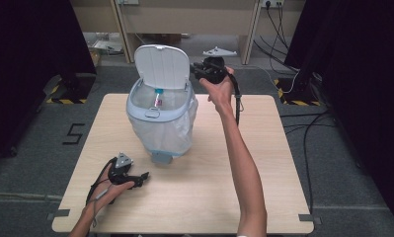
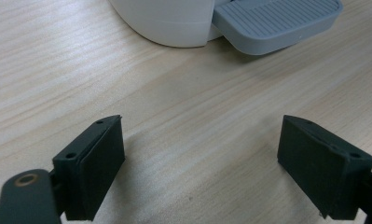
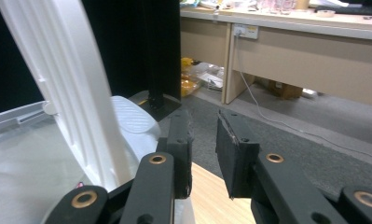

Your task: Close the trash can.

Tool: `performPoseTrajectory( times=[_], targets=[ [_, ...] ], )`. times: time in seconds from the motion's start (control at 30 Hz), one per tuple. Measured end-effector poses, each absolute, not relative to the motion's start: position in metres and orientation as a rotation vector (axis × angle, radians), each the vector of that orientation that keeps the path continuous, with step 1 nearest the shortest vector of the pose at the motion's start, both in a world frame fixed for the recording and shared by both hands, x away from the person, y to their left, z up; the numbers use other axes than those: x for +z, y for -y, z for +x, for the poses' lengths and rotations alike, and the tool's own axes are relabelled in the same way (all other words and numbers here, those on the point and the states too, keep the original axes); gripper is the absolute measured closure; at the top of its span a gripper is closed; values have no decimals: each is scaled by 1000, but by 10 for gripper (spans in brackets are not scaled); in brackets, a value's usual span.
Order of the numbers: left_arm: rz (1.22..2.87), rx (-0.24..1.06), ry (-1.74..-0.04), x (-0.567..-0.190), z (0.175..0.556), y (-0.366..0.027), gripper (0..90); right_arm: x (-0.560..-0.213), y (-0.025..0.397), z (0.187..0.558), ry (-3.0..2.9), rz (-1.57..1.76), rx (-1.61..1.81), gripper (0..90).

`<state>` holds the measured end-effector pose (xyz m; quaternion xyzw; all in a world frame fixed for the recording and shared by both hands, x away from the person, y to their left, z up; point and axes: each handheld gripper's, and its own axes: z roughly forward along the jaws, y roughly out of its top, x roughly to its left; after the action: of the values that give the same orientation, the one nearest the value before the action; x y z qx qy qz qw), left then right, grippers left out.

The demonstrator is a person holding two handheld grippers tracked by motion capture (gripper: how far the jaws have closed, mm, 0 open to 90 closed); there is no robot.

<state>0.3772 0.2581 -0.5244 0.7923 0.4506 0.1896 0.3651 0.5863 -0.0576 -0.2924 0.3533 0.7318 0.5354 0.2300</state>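
A white pedal bin (image 1: pixel 177 126) with a clear bag liner stands mid-table, its lid (image 1: pixel 162 66) raised upright. Inside lies a small tube (image 1: pixel 158 98) with a teal cap. My right gripper (image 1: pixel 193 70) is held up at the lid's right edge. In the right gripper view its jaws (image 3: pixel 203 126) are nearly together with a narrow gap, holding nothing, and the lid (image 3: pixel 67 93) is just to their left. My left gripper (image 1: pixel 144 177) rests low on the table in front of the bin, open and empty (image 2: pixel 202 140), with the grey pedal (image 2: pixel 277 21) ahead of it.
The wooden table (image 1: pixel 263 163) has bare room right of and in front of the bin. Behind the table are a desk (image 1: pixel 184 15), floor cables (image 1: pixel 283 34) and dark curtains on both sides. A grey three-cornered plate (image 1: pixel 218 51) tops the right gripper.
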Motion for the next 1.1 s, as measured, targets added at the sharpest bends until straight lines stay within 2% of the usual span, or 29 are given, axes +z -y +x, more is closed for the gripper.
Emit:
performPoseTrajectory(
  times=[0.67, 1.1],
  targets=[
    [2039, 489, -1157, -525, 377, -258, 137, -286, 59, 572, -2048, 889, 1635, 767],
    [2041, 490, -1156, -524, 377, -258, 137, -287, 50, 537, -2124, 774, 1606, 761]
  ],
)
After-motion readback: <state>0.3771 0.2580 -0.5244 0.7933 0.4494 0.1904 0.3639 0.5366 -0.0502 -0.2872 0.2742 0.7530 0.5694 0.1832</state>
